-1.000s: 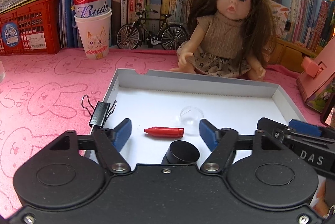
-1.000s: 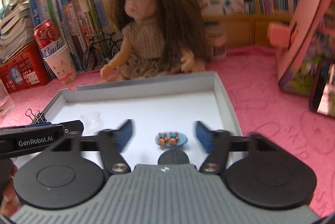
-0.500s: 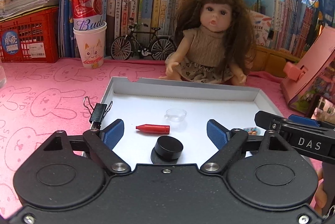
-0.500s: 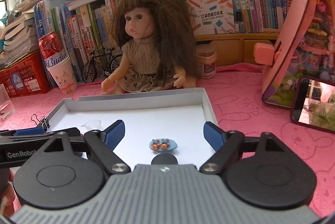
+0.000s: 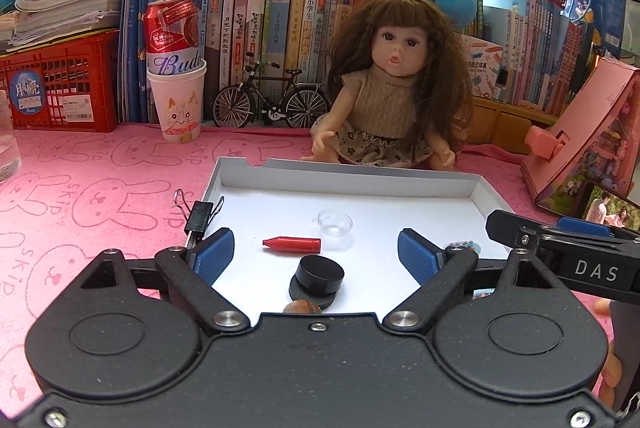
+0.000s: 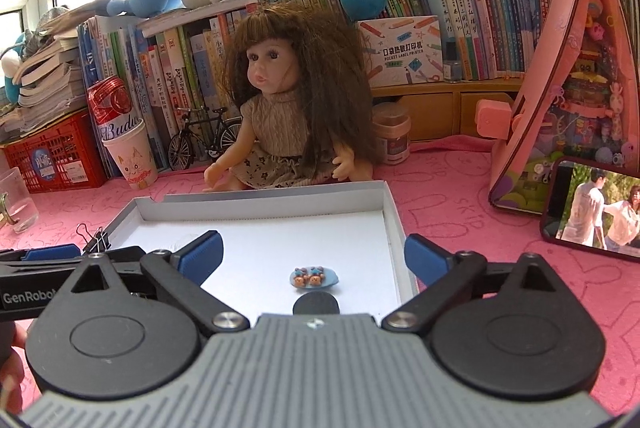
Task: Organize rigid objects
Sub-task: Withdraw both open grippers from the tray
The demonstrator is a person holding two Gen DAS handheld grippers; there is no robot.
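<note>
A shallow white tray (image 5: 360, 187) lies on the pink cloth. In it are a red bullet-shaped piece (image 5: 292, 244), a small clear dish (image 5: 335, 222), a black round cap on a black disc (image 5: 318, 278) and a little brown thing (image 5: 302, 307). My left gripper (image 5: 316, 252) hovers open over them, touching none. In the right wrist view a blue charm with two bears (image 6: 315, 276) and a black disc (image 6: 316, 304) lie on the tray floor (image 6: 280, 252). The right gripper (image 6: 314, 254) is above them with its jaws opening and nothing held. A black binder clip (image 5: 199, 216) sits at the tray's left rim.
A doll (image 5: 394, 95) sits just behind the tray. Further back stand a toy bicycle (image 5: 270, 103), a paper cup holding a red can (image 5: 176, 79), a red crate (image 5: 60, 83) and rows of books. A pink toy house (image 6: 568, 95) and a phone (image 6: 592, 207) are on the right.
Both grippers have drawn back and up from the tray, and both pairs of jaws have spread wider. The red piece and the blue charm lie where they were.
</note>
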